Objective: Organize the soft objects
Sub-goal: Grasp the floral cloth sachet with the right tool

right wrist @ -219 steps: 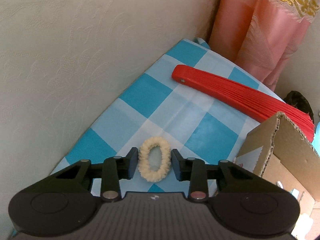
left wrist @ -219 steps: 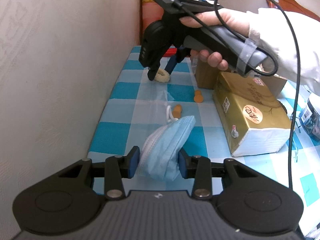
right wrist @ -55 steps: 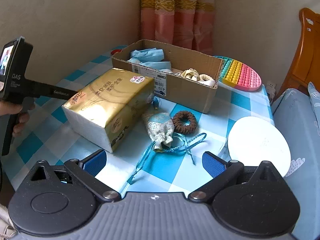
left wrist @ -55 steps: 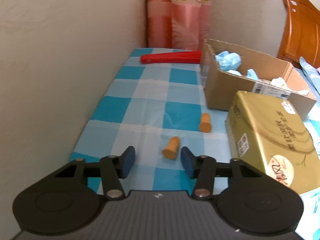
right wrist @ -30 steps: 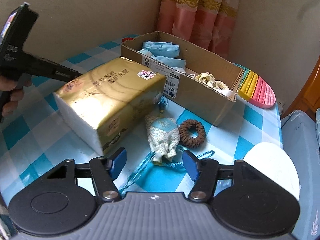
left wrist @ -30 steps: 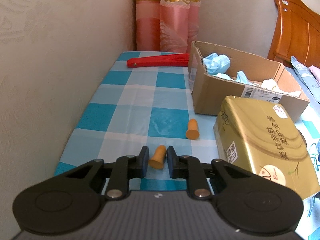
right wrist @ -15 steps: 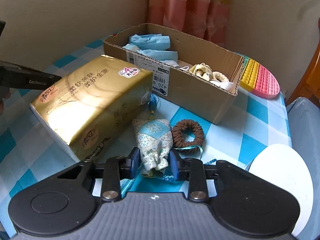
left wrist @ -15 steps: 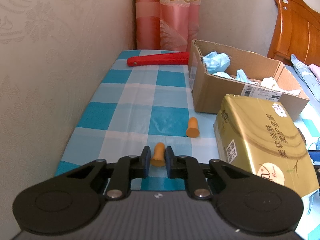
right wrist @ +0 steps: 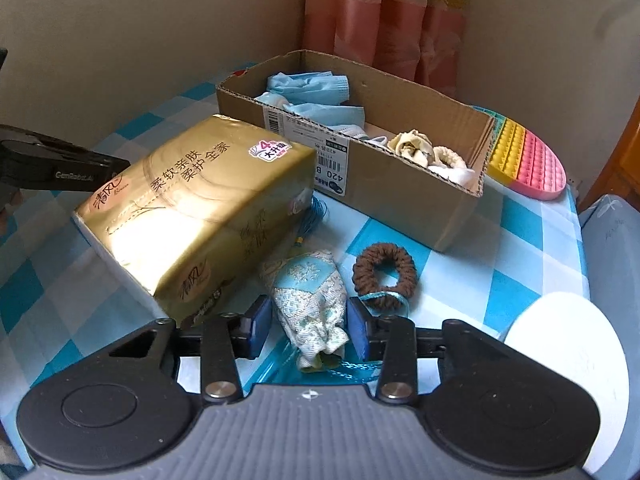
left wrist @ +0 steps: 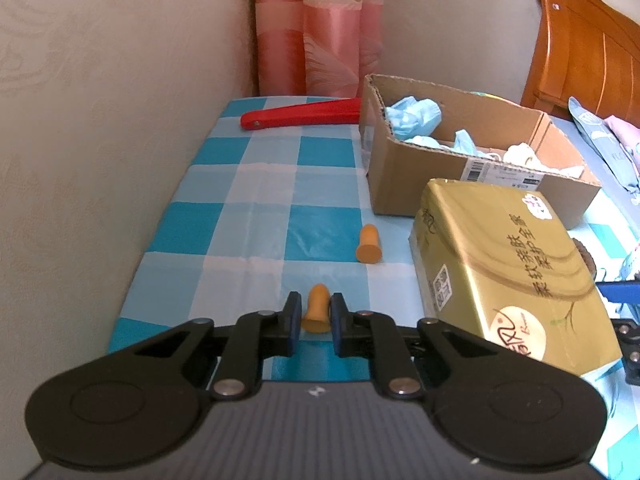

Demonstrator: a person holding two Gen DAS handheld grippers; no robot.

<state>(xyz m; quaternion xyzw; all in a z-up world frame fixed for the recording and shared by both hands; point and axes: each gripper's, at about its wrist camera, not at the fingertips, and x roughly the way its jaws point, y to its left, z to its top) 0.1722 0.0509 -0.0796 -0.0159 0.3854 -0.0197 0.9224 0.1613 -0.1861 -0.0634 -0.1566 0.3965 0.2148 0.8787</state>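
My left gripper (left wrist: 313, 316) is shut on an orange earplug (left wrist: 317, 308) just above the checked tablecloth. A second orange earplug (left wrist: 369, 245) lies further ahead. My right gripper (right wrist: 307, 322) is shut on a blue-and-white embroidered pouch (right wrist: 310, 300) that rests on the cloth. A brown hair tie (right wrist: 385, 274) lies just to its right. The cardboard box (right wrist: 404, 188) behind holds blue face masks (right wrist: 308, 88) and a cream hair tie (right wrist: 450, 158); the box also shows in the left wrist view (left wrist: 400, 176).
A gold tissue pack (right wrist: 192, 204) lies left of the pouch, also in the left wrist view (left wrist: 508, 272). A red folded fan (left wrist: 304, 118) lies by the wall. A rainbow bubble pad (right wrist: 528, 160) and a white disc (right wrist: 568, 364) are on the right. A wooden headboard (left wrist: 588, 48) stands behind.
My left gripper has lifted slightly with the earplug pinched. My right gripper has closed in on the pouch and now grips its sides.
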